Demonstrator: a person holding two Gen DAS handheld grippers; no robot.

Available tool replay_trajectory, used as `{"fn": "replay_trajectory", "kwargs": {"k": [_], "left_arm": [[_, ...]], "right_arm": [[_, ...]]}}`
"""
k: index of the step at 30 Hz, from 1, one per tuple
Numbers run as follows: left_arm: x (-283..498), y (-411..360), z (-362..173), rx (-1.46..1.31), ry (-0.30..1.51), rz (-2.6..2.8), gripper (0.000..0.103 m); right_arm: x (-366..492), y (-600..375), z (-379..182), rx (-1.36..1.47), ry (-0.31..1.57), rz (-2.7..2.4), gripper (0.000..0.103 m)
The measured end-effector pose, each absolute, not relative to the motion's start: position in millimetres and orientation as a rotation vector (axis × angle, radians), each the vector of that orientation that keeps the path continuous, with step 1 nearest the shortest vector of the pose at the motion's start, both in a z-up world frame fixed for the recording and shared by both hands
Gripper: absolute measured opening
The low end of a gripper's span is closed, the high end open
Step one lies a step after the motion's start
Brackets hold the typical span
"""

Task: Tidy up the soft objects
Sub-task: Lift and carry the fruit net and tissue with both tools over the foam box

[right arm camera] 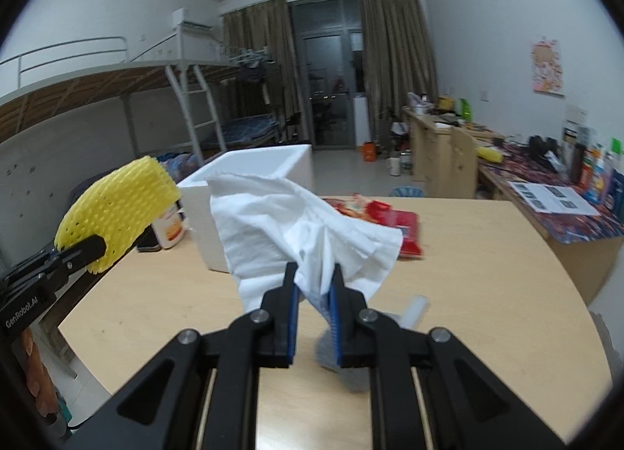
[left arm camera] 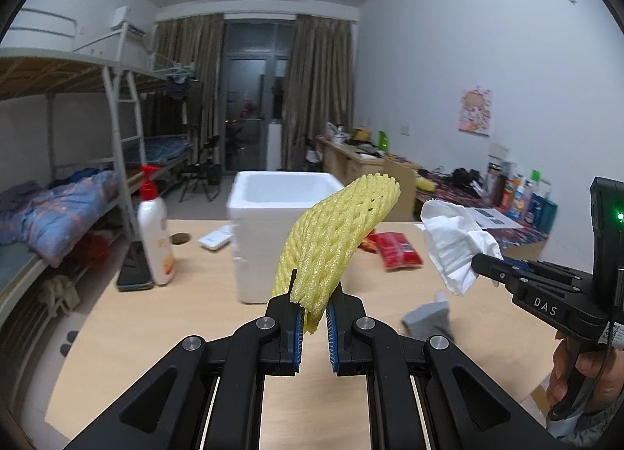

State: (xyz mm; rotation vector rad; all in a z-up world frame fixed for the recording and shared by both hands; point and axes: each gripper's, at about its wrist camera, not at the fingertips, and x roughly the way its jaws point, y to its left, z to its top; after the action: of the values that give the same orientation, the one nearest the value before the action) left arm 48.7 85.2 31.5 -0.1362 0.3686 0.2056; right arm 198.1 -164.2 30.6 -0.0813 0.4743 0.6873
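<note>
My left hand-held gripper (left arm camera: pixel 314 303) clamps the yellow foam fruit net (left arm camera: pixel 335 239), my right hand-held gripper (right arm camera: pixel 314 294) the white tissue (right arm camera: pixel 296 223), both aloft mid-carry; next, I judge, release over the white foam box (left arm camera: pixel 273 196).

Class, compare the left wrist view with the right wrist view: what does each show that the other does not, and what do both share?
Left wrist only: a dark phone beside the lotion bottle, and a white remote.

Right wrist only: an orange container on the floor.

Both: the left gripper shut on yellow foam netting, the right gripper shut on white tissue, and the foam box.
</note>
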Motion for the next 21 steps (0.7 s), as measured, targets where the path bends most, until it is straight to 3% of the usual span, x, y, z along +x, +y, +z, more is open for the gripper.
{"fn": "replay_trajectory", "kwargs": {"k": [21], "left_arm": [[51.7,133.1,29.3,-0.162,0.385,0.265,0.011]], "right_arm": [[202.8,-113.7,32.5,-0.121,0.478,0.748,0.017]]}}
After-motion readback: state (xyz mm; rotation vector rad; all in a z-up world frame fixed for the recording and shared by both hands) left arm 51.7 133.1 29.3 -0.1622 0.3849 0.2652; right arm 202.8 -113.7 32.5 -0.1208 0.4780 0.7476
